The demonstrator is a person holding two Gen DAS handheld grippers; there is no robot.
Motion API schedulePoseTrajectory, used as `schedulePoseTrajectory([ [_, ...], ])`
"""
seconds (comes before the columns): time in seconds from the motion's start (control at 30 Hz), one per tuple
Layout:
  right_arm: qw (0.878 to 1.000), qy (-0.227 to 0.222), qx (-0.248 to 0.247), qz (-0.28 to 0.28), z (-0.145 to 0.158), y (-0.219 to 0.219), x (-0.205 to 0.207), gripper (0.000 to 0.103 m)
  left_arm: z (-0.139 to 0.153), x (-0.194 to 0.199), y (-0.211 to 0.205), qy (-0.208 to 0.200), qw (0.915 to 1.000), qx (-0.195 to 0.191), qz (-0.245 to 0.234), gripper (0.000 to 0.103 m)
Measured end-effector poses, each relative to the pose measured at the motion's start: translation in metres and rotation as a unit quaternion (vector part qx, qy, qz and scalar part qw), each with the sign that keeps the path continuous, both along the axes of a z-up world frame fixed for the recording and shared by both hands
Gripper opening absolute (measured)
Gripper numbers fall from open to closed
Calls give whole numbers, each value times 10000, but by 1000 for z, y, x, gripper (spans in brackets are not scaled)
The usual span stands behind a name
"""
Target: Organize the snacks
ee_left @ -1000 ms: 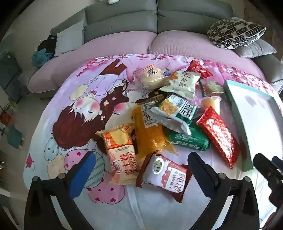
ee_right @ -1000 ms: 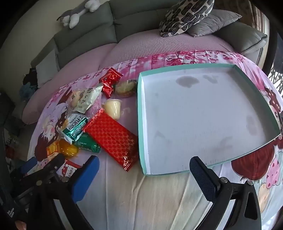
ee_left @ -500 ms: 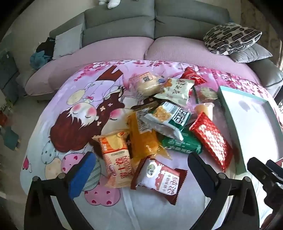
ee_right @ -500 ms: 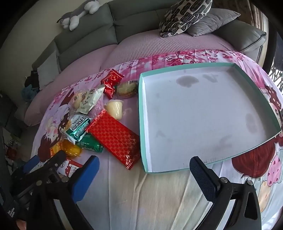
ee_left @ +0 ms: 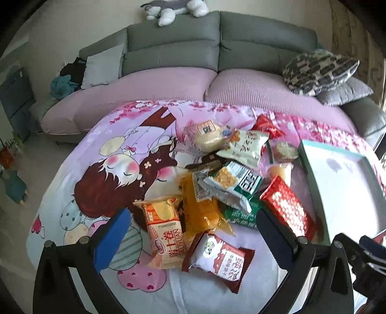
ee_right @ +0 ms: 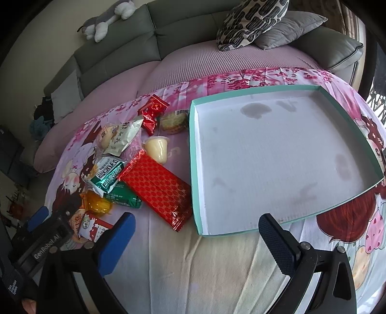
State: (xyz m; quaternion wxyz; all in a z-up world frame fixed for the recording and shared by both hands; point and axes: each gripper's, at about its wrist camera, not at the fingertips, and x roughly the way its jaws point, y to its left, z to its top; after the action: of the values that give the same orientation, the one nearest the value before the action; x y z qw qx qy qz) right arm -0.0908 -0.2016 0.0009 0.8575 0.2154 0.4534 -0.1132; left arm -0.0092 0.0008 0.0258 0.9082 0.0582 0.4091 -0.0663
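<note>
Both views have pulled back since a second ago: the sofa's top edge and the plush cat on it now show in the left wrist view, and the snack heap sits a little farther off.

Left claw (ee_left: pixel 193 235) hangs over the near edge of the heap with its jaws wide apart and nothing between them. Just ahead of it lies a brown-and-white packet (ee_left: pixel 218 257), with an orange wafer pack (ee_left: pixel 166 228) to its left and a clear yellow bag (ee_left: pixel 202 209) touching both. Beyond these a white-and-green pouch (ee_left: pixel 232 184) rests on a dark green packet (ee_left: pixel 241 212), and a long red foil packet (ee_left: pixel 288 209) lies beside them, between the heap and the tray. Farther back are a pale jelly cup (ee_left: pixel 281 171), a cream bag (ee_left: pixel 246 148), a round bun in clear wrap (ee_left: pixel 208 136) and a small red wrapper (ee_left: pixel 265 125).

Right claw (ee_right: pixel 196 238) hovers over bare cloth, jaws also spread and holding nothing. Ahead of it the teal-rimmed tray (ee_right: pixel 195 169) lies flat on the cartoon-print cloth (ee_right: pixel 168 260), with only grey stains on its white floor. All snacks lie outside it, on its left side, the red foil packet nearest its wall.

Behind everything stands the grey sofa (ee_left: pixel 241 48), with a patterned cushion (ee_right: pixel 251 21) at its right end and the plush cat (ee_left: pixel 176 9) on top.
</note>
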Motion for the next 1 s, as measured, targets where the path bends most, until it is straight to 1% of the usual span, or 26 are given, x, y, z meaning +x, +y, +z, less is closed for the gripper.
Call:
schedulePoseTrajectory([
  [0.1,10000,0,4,-26,0,-1,0,103,1,-2,-4,-109,9999,103,-32,103],
  [0.23,10000,-3,3,-34,0,-1,0,103,-1,-3,-8,-21,9997,170,-148,103],
  [0.37,10000,-1,-7,-22,1,0,0,103,-1,-4,-10,-54,9992,355,-174,103],
  [0.5,10000,-1,-5,-35,0,0,0,103,-3,-2,-6,123,9994,273,-190,103],
  [0.67,10000,-7,-6,-11,0,0,0,103,-3,-3,-5,103,9993,319,-155,103],
  [0.77,10000,-7,12,-7,0,0,0,103,-5,-1,-5,205,9990,363,-144,103],
  [1.0,10000,-66,-4,21,2,2,0,103,-7,3,-2,356,9990,247,-94,103],
])
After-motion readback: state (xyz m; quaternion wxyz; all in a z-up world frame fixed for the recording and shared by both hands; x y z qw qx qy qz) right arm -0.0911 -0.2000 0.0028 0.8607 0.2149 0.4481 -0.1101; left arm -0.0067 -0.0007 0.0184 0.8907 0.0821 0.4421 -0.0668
